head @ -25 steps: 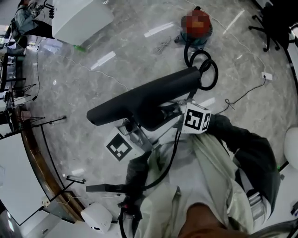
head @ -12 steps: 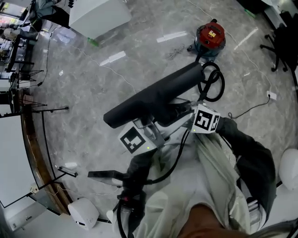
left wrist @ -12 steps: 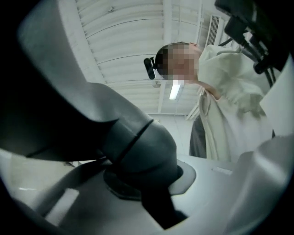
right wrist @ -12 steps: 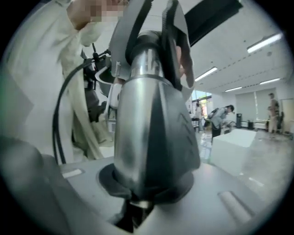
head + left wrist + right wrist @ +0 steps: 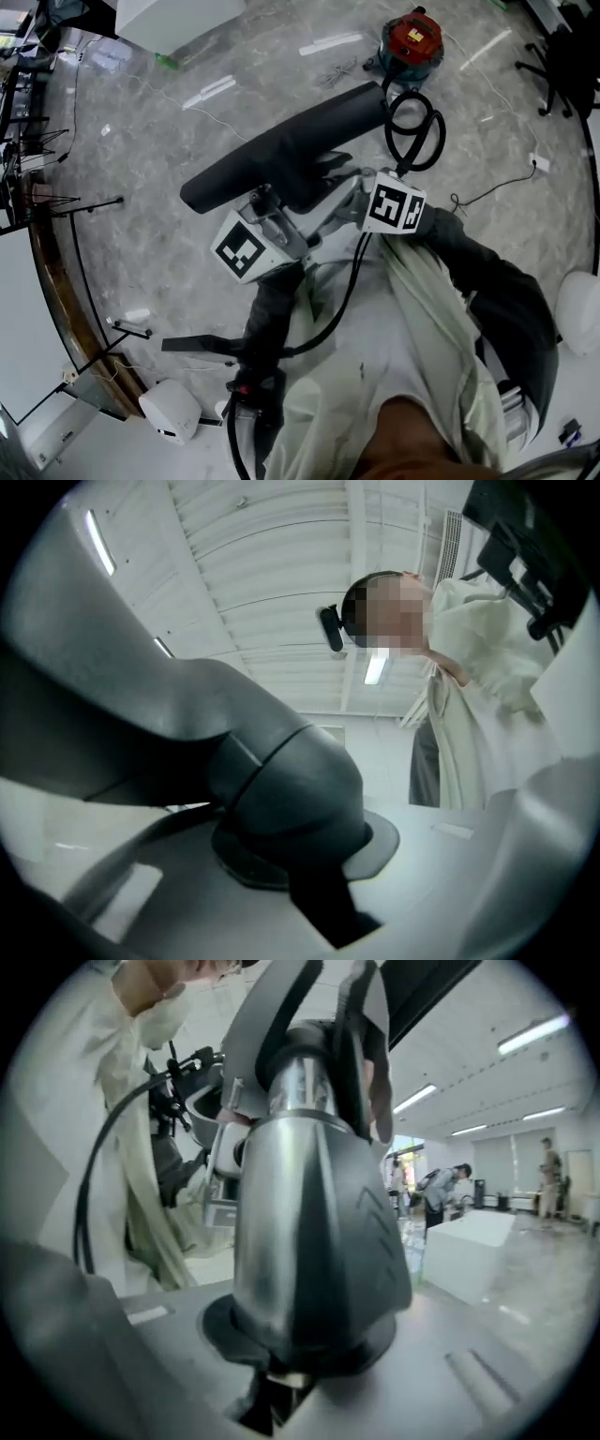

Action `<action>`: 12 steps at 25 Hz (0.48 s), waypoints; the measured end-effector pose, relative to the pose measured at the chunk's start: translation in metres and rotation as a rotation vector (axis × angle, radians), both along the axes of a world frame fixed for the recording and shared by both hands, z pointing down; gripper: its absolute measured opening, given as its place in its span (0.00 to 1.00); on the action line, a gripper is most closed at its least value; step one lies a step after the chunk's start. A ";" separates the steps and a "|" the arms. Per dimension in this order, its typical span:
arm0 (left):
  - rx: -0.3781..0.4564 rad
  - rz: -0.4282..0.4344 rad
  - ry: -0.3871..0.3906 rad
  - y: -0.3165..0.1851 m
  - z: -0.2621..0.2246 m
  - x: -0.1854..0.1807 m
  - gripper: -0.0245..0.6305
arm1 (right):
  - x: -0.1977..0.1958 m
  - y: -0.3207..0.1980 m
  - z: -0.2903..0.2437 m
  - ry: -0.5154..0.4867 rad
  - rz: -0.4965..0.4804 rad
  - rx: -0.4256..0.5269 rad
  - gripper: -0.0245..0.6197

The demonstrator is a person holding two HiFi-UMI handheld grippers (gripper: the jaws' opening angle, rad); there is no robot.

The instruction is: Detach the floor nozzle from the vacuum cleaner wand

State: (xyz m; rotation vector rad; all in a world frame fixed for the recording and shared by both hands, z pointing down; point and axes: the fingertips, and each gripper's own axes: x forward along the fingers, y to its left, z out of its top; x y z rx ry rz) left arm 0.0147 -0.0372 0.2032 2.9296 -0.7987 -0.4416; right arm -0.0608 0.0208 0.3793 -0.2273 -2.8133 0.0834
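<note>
The dark floor nozzle (image 5: 281,155) is lifted off the floor in front of me. My left gripper (image 5: 270,204) comes at its near edge from below left and is shut on the nozzle body. My right gripper (image 5: 339,192) is shut on the same edge, further right. In the left gripper view the nozzle's dark elbow neck (image 5: 281,789) rises from the grey body (image 5: 441,855). In the right gripper view the chrome wand (image 5: 292,1082) sits in the neck (image 5: 319,1241). The jaw tips are blurred in both gripper views.
The red vacuum canister (image 5: 411,37) stands on the marble floor behind, with its black hose (image 5: 414,127) looped beside the nozzle. Cables trail over the floor. A white box (image 5: 178,19) stands at the back left and tripod legs (image 5: 84,202) at the left. Other people stand in the distance.
The nozzle and both grippers have kept together. The left gripper has shifted a little left and down under the nozzle, and the nozzle has tilted slightly.
</note>
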 end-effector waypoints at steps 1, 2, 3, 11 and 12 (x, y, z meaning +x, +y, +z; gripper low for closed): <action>-0.010 -0.047 0.015 -0.006 -0.002 -0.005 0.15 | -0.004 -0.009 0.001 -0.002 0.085 0.024 0.15; -0.018 -0.101 0.036 -0.013 -0.004 -0.012 0.15 | -0.008 -0.018 0.002 -0.001 0.173 0.052 0.15; -0.028 -0.162 0.047 -0.019 -0.005 -0.021 0.15 | -0.012 -0.028 0.003 0.006 0.258 0.083 0.15; -0.103 -0.365 0.015 -0.039 0.013 -0.061 0.15 | -0.035 -0.045 0.017 0.051 0.353 0.130 0.15; -0.099 -0.334 0.020 -0.037 0.013 -0.060 0.15 | -0.037 -0.038 0.017 0.041 0.284 0.100 0.15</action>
